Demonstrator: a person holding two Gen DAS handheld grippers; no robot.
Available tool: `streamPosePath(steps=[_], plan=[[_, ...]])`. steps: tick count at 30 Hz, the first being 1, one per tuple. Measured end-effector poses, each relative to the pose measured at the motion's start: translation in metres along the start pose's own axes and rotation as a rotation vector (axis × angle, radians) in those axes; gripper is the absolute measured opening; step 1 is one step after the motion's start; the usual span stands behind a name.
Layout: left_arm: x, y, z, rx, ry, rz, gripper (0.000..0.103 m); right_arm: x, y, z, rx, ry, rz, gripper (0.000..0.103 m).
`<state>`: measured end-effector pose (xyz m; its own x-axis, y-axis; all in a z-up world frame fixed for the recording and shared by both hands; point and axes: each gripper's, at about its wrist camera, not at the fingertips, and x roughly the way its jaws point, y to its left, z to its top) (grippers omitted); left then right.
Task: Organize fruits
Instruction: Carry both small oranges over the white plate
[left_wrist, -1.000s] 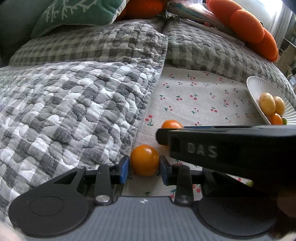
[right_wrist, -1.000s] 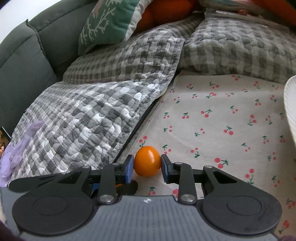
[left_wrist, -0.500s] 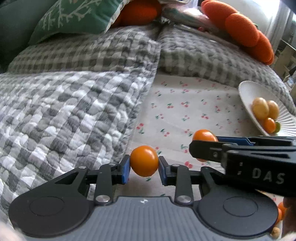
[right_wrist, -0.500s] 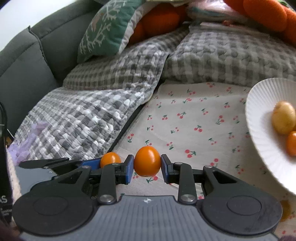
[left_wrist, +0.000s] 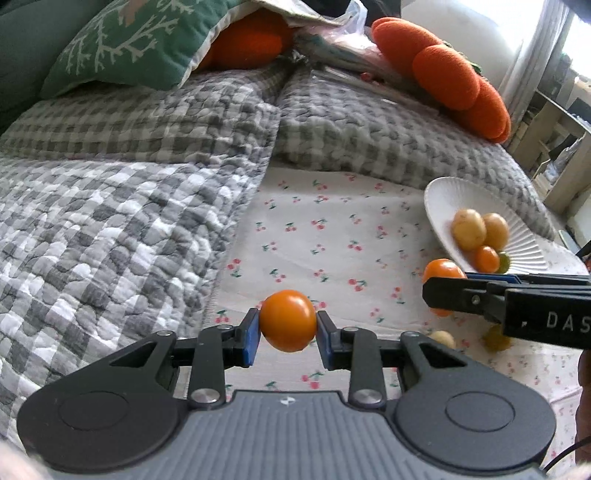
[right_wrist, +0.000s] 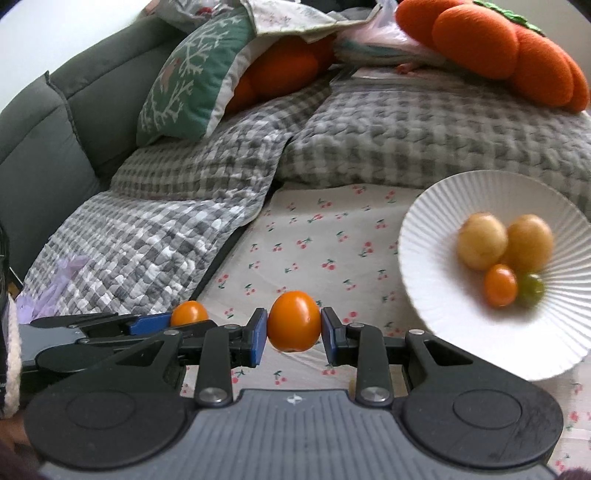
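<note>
My left gripper (left_wrist: 287, 334) is shut on an orange tomato (left_wrist: 288, 320) and holds it above the cherry-print cloth (left_wrist: 332, 236). My right gripper (right_wrist: 294, 334) is shut on a second orange tomato (right_wrist: 294, 320), lifted, left of the white ribbed plate (right_wrist: 436, 229). The plate (left_wrist: 443, 192) holds two yellow fruits (right_wrist: 482, 240), a small orange one (right_wrist: 499, 285) and a green one (right_wrist: 532, 290). In the left wrist view the right gripper's tomato (left_wrist: 441, 269) shows at the right; in the right wrist view the left gripper's tomato (right_wrist: 189, 313) shows at the left.
A grey checked quilt (left_wrist: 110, 229) rises along the cloth's left and back. A green cushion (right_wrist: 192, 81) and orange pumpkin cushions (right_wrist: 517, 48) lie behind. Small yellow and green fruits (left_wrist: 443, 338) lie on the cloth near the plate. A grey sofa (right_wrist: 44, 122) stands at left.
Both grippers have lifted their tomatoes off the cloth and moved right toward the plate. The plate with its fruit has come into full view for the right wrist.
</note>
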<state>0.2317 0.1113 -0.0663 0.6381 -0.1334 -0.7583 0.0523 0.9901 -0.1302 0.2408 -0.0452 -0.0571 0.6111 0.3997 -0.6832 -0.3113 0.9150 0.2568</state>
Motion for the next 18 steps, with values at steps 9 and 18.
streamPosePath(steps=[9,18], plan=[[-0.018,-0.027,0.007,0.03,-0.041,-0.059,0.02,-0.036,-0.014,0.008,-0.034,-0.016,-0.03,0.028],[-0.032,-0.058,0.009,0.111,-0.082,-0.078,0.02,-0.067,-0.042,-0.002,-0.032,-0.017,-0.066,0.028]])
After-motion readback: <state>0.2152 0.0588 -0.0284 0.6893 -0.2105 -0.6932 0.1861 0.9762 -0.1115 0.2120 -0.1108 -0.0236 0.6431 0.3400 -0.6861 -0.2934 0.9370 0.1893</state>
